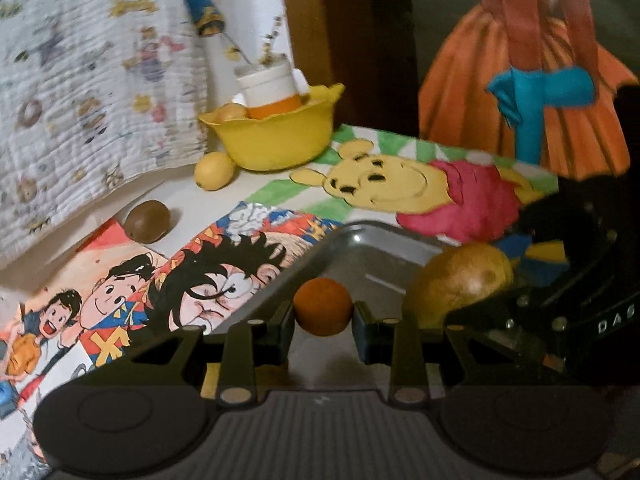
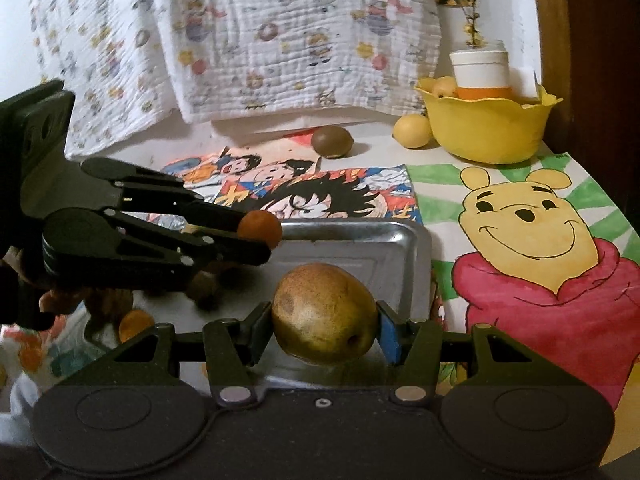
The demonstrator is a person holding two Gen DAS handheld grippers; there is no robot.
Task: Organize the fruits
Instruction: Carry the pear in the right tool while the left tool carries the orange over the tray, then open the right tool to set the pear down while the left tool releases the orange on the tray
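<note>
Fingers of the left gripper pinch a small orange fruit; right gripper clamps a pear at frame centre over the metal tray. Smooth round skins could slip free.

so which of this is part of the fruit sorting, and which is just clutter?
Job:
- small orange fruit, in left tongs
- pear, in right tongs
- metal tray
- kiwi
- lemon
- yellow bowl

Clutter:
- cartoon drawings
- patterned cloth
- white jar
</note>
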